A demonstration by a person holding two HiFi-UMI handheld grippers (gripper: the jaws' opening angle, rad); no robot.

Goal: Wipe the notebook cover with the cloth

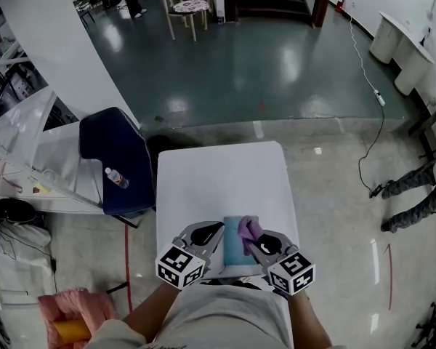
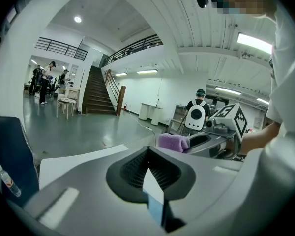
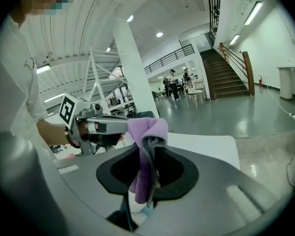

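Right gripper (image 1: pixel 254 246) is clamped on the cloth (image 1: pixel 248 229) over the notebook (image 1: pixel 232 249) at the table's (image 1: pixel 203 173) near edge; left gripper (image 1: pixel 216 231) is all but closed and empty just to its left, so I judge the wiping barely begun with the cover left to do.

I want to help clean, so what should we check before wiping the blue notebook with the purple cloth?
1. Cloth gripped: ok, right tool is shut on it.
2. Notebook lying flat on the table: ok.
3. Cloth above the cover: ok, over its far right corner.
4. Cloth touching the cover: cannot tell.
5. Left tool holding the notebook steady: cannot tell; its jaws are together by the left edge.
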